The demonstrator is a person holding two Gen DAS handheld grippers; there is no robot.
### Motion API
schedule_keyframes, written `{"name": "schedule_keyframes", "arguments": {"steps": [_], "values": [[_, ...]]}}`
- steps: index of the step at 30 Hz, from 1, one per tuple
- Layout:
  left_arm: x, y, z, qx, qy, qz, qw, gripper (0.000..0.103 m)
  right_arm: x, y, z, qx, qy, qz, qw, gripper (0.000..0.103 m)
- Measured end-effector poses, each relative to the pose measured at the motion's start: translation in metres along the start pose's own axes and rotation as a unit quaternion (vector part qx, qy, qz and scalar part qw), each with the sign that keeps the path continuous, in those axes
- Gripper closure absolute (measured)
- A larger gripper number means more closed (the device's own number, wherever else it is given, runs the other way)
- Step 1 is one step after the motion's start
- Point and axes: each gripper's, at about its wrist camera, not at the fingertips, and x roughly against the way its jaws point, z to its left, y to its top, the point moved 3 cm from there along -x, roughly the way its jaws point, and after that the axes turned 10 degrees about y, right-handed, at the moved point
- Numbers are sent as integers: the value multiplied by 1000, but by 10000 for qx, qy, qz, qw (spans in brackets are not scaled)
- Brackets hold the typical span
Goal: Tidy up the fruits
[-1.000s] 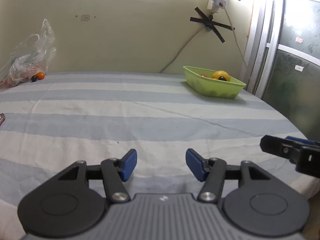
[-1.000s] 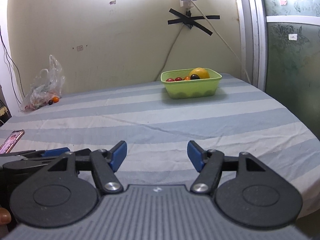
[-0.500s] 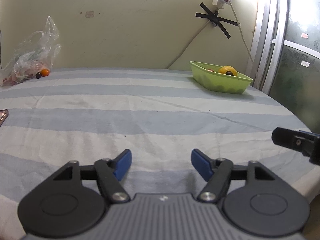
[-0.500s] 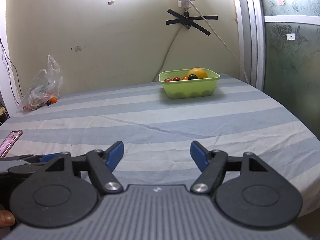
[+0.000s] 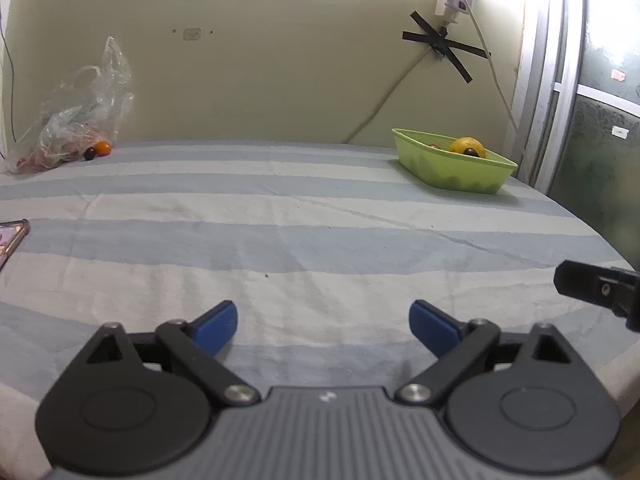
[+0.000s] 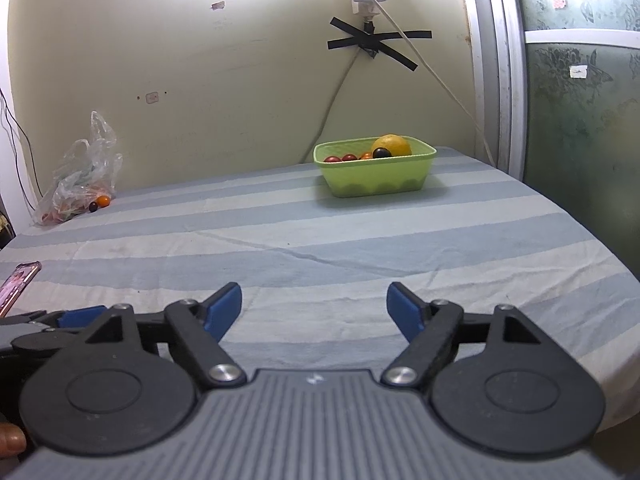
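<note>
Left gripper (image 5: 323, 322) spread wide, blue pads grasping nothing, low over the blue-and-white striped sheet (image 5: 280, 216). Right gripper (image 6: 314, 308) likewise released and empty. Far ahead, near the wall: lime-green plastic basket (image 6: 374, 174) holding a yellow-orange citrus (image 6: 391, 145) and small red and dark fruits. Far left: crumpled clear plastic bag (image 6: 82, 178), small orange fruit (image 6: 103, 200) and dark one just beside it.

Both views are taken low over the near edge of the striped bed (image 5: 304, 216), facing the far wall. The left wrist view is set behind the left claw (image 5: 323, 324), the right wrist view behind the right claw (image 6: 314, 307). The green basket (image 6: 376, 178), far off, and the plastic bag (image 5: 76, 120) are shared by both.
</note>
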Motion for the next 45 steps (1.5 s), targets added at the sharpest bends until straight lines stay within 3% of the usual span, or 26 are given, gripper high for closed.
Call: {"name": "schedule_keyframes", "arguments": {"steps": [9,16,27,45], "values": [[0,3,5,3,155,-41,9999,0,-2,-1,-2,-73,-48,47,10000,21],[8,9,3,-231,691,-360,9967,0,-3,-2,-4,-96,-54,81,9999,21],[15,14,-5,-689,1673,-709,9809,0,-5,-1,-8,-150,-29,119,9998,21],[19,16,-2,-647,1506,-659,9843,0,-5,-2,-12,-225,11,140,9996,21]]}}
